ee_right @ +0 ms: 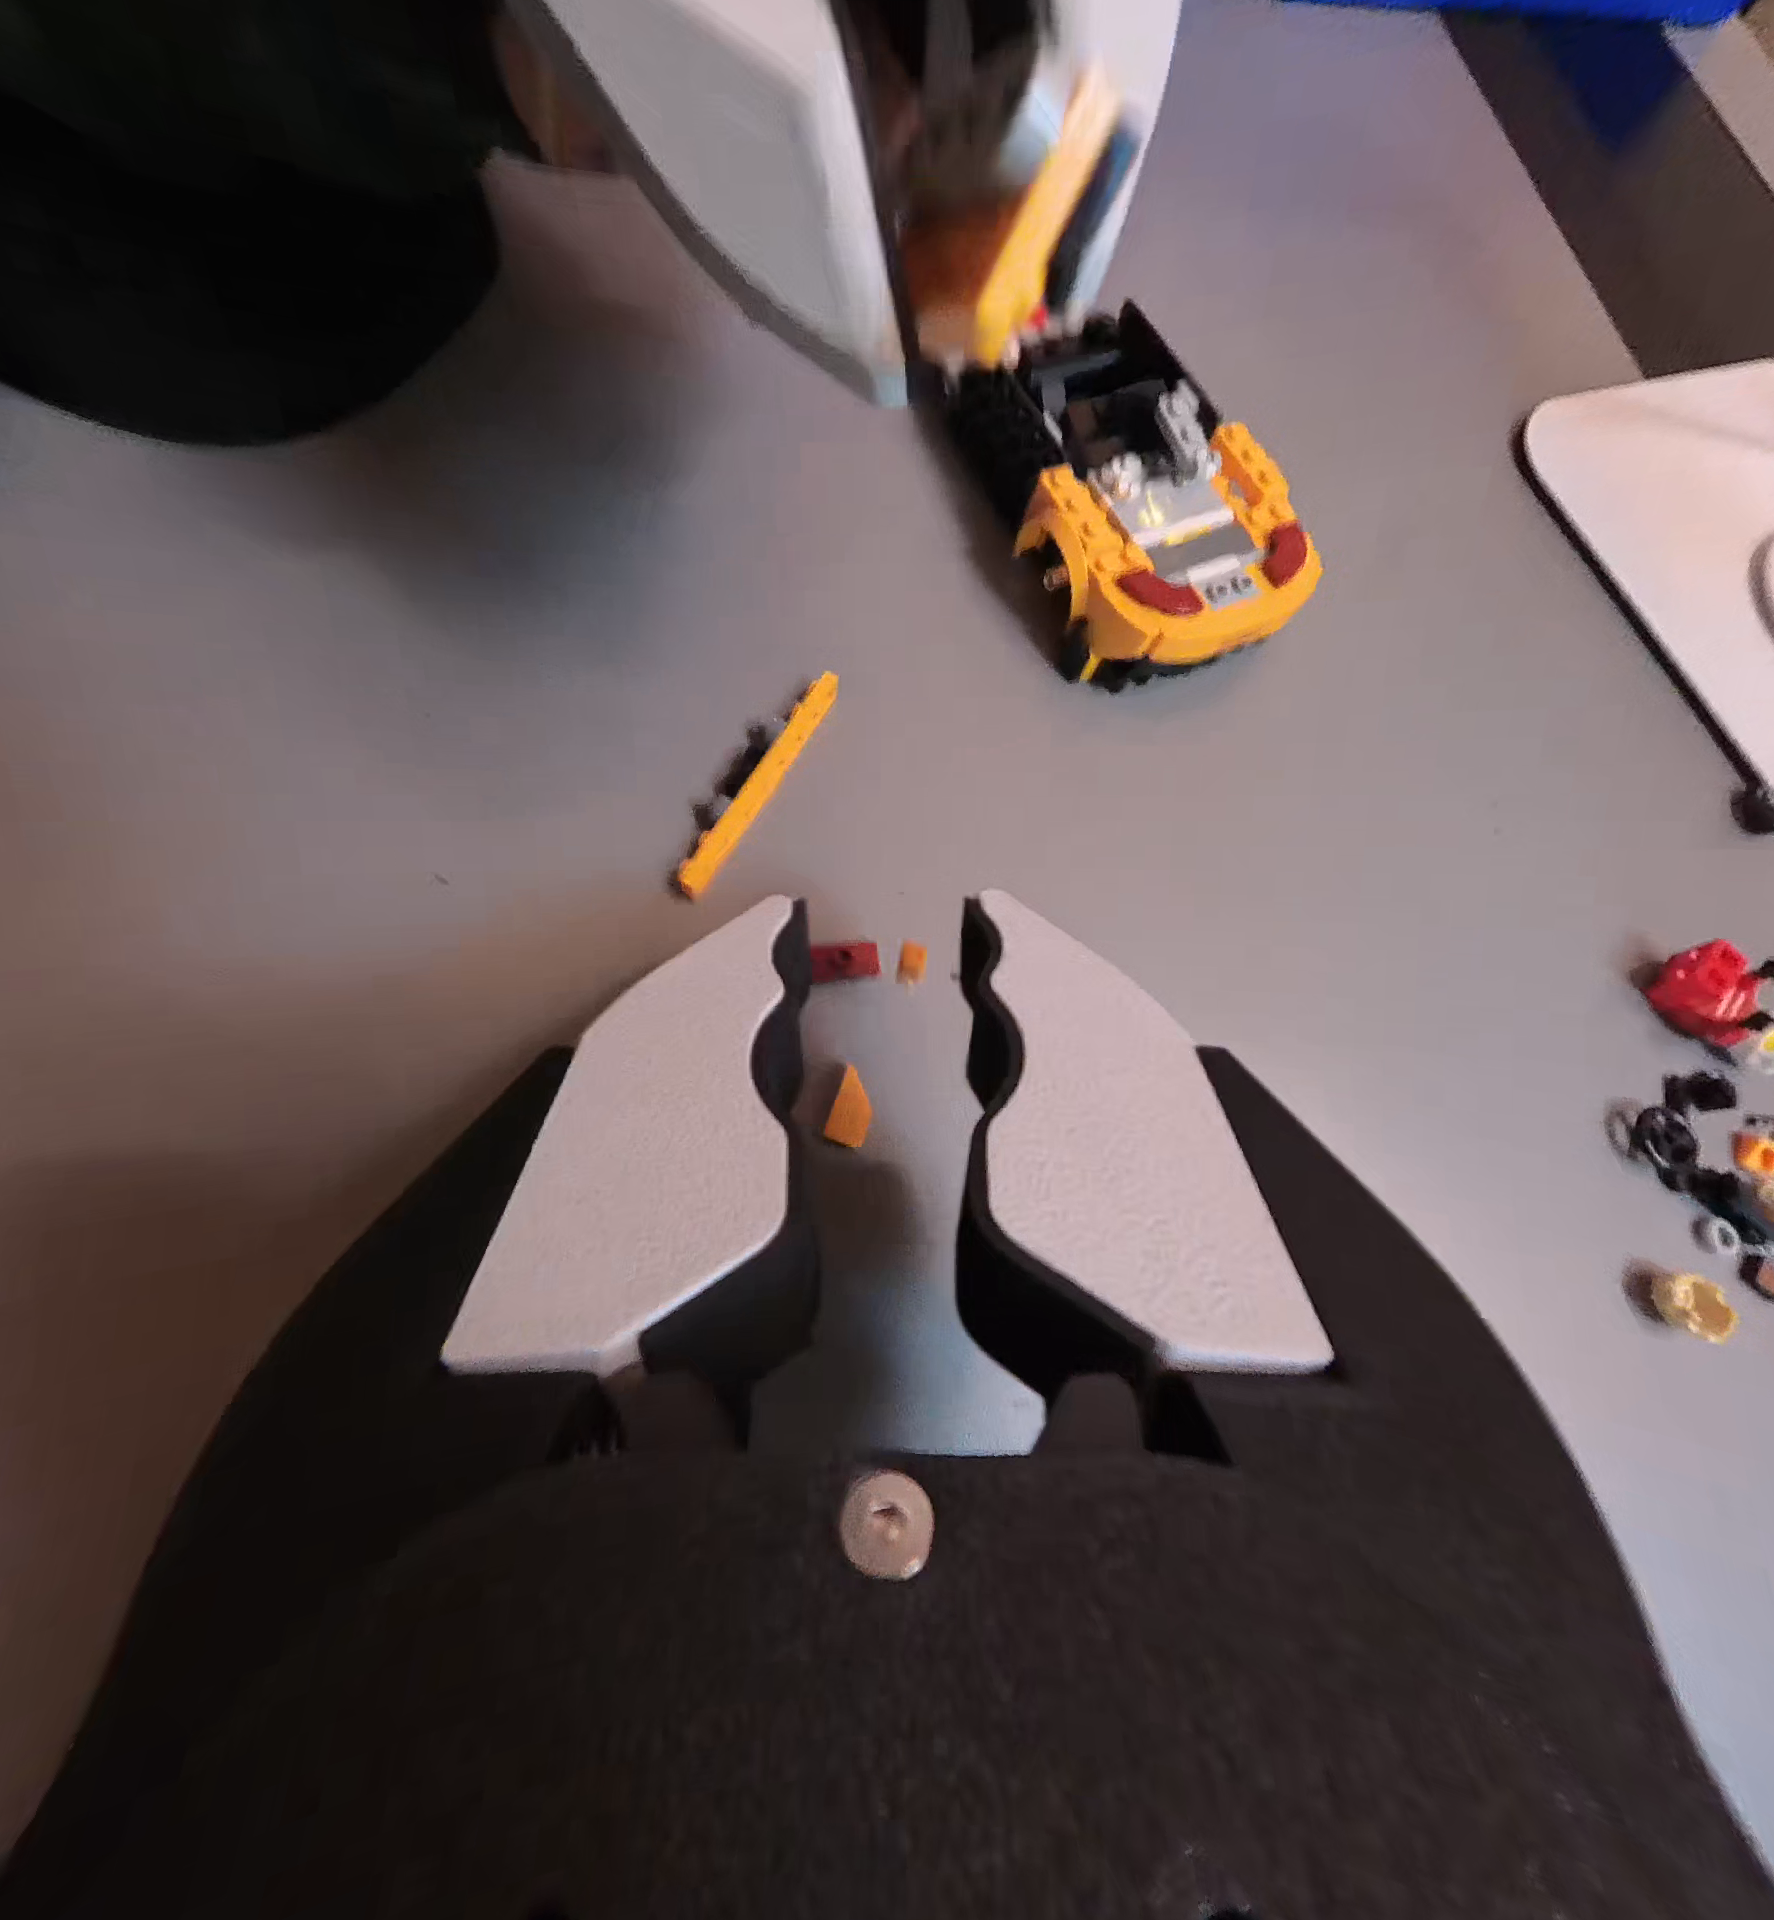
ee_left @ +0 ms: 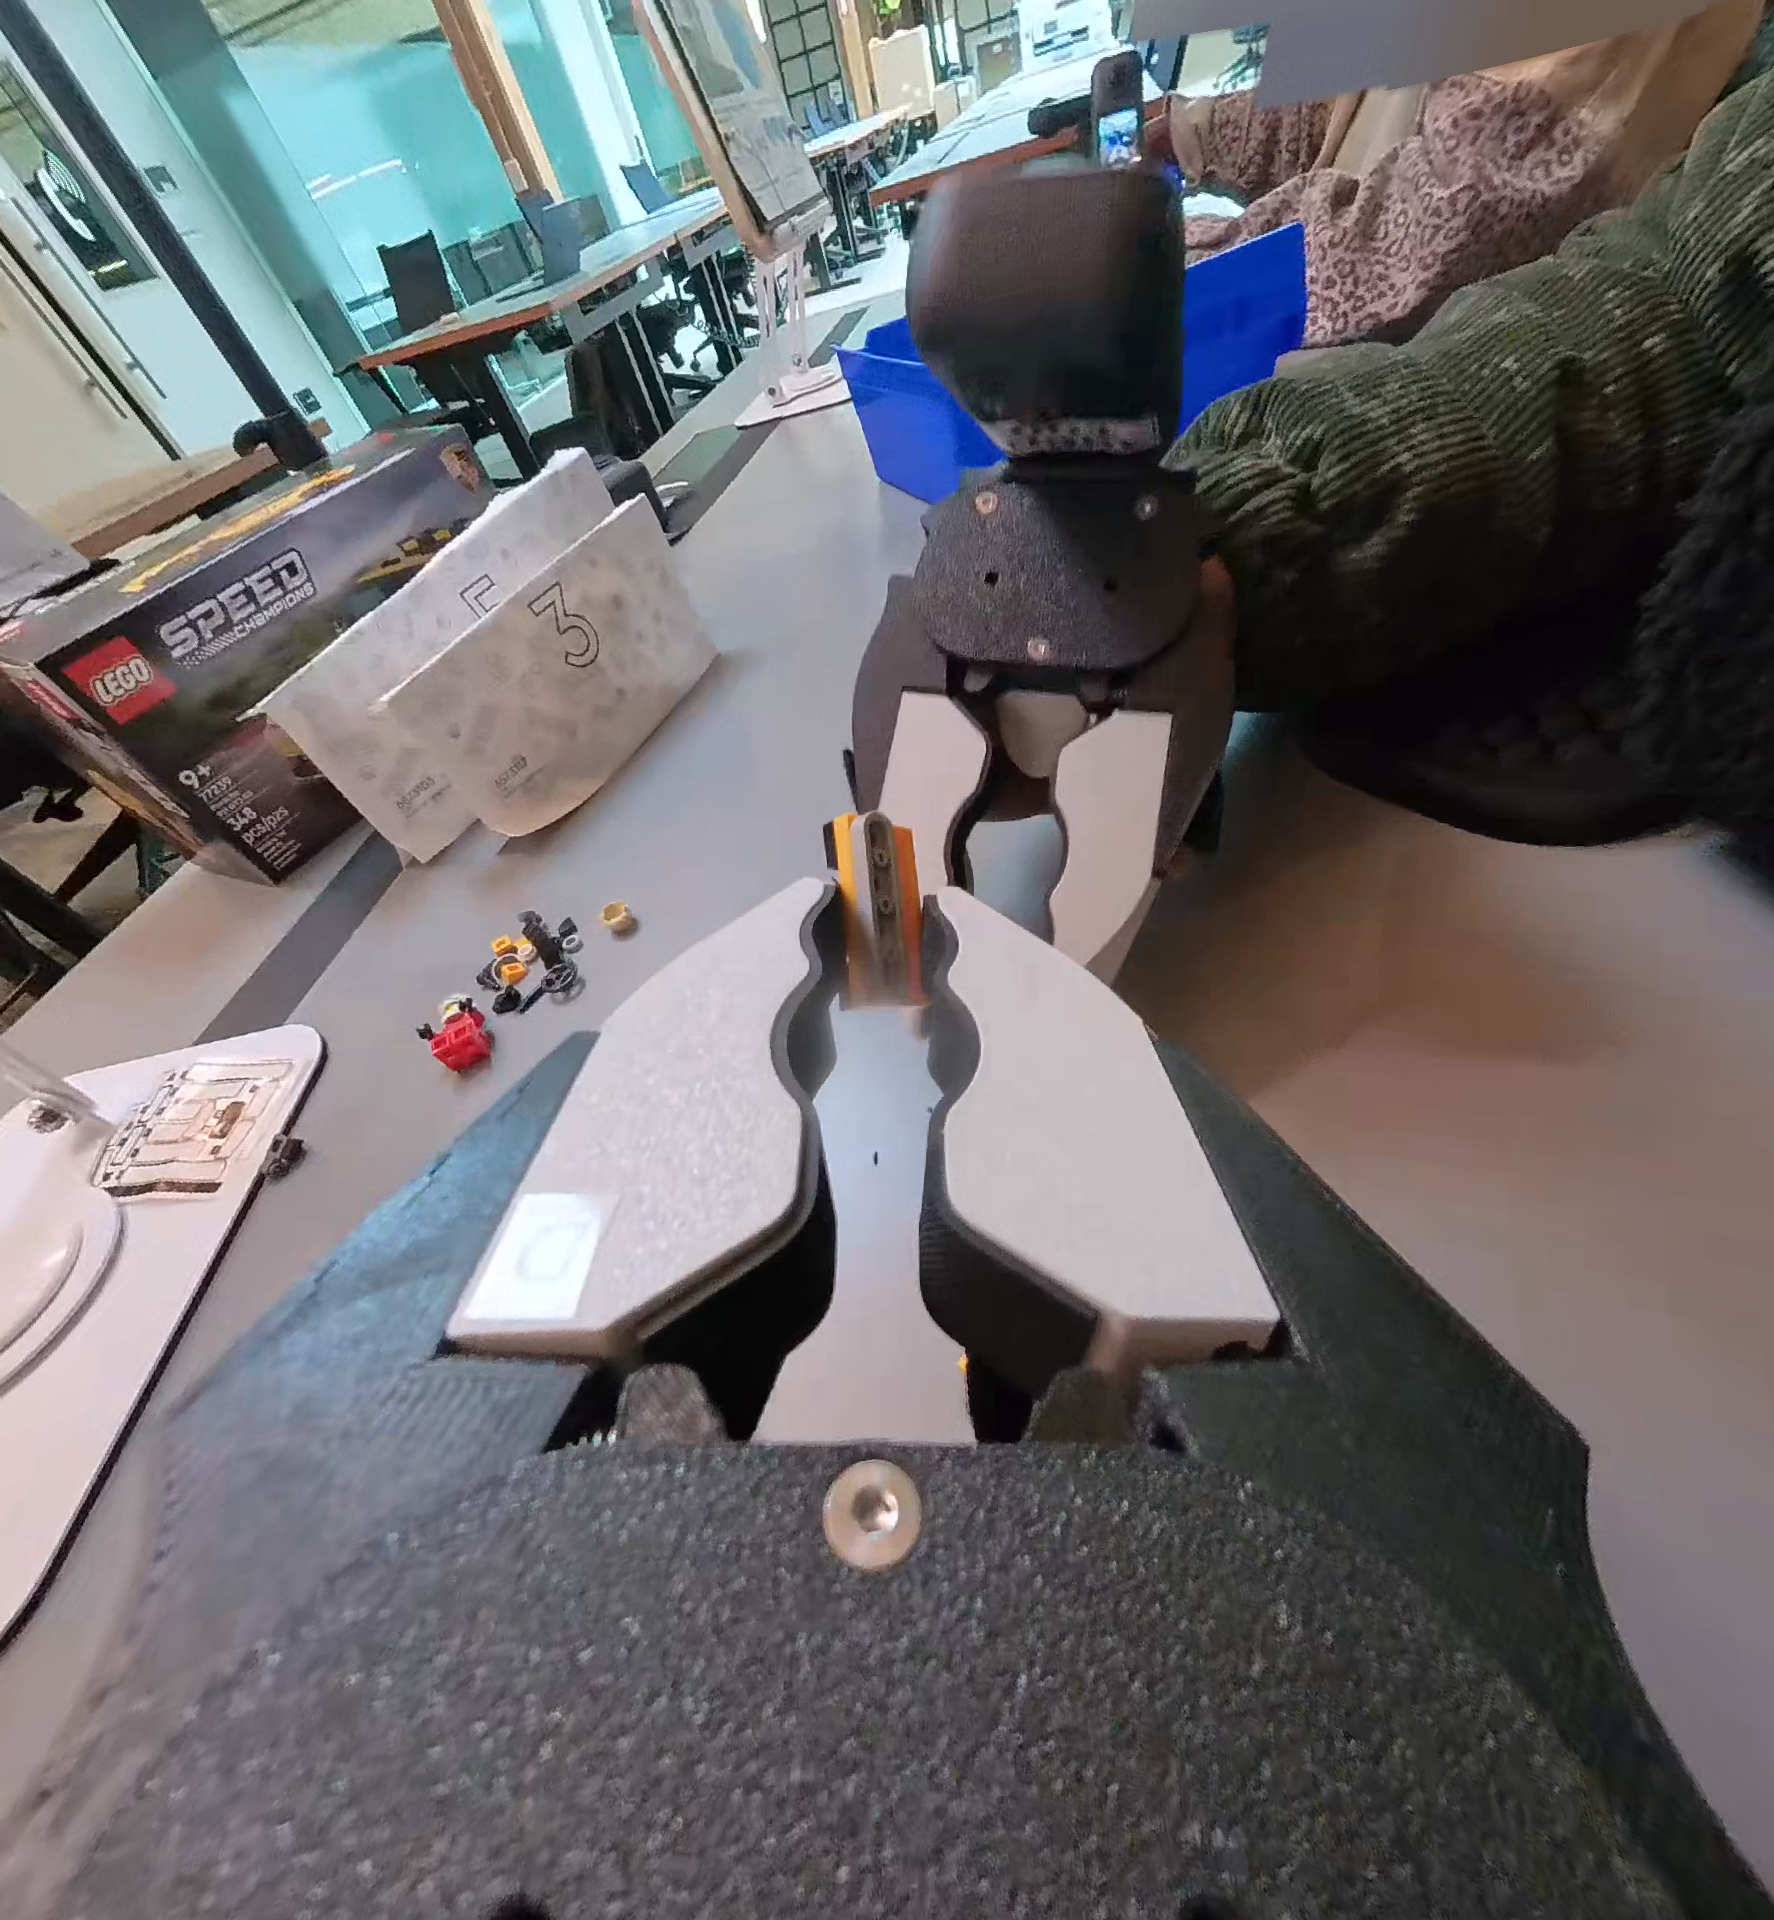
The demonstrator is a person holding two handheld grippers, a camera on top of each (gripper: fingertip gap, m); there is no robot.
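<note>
The left gripper (ee_left: 881, 935) pinches an orange and grey brick piece (ee_left: 878, 914); hold tight. The right gripper (ee_right: 883, 956) stands open over small bits (ee_right: 847, 958), maybe loose.

Both wrist cameras look closely along their tongs, sharing the table (ee_left: 654, 831).

left hand-held gripper (ee_left: 881, 914) clamped narrow; right hand-held gripper (ee_right: 883, 935) parted, unloaded

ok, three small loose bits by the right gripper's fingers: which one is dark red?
The flat dark red piece beside the left fingertip. The small cube and wedge are orange.
</note>
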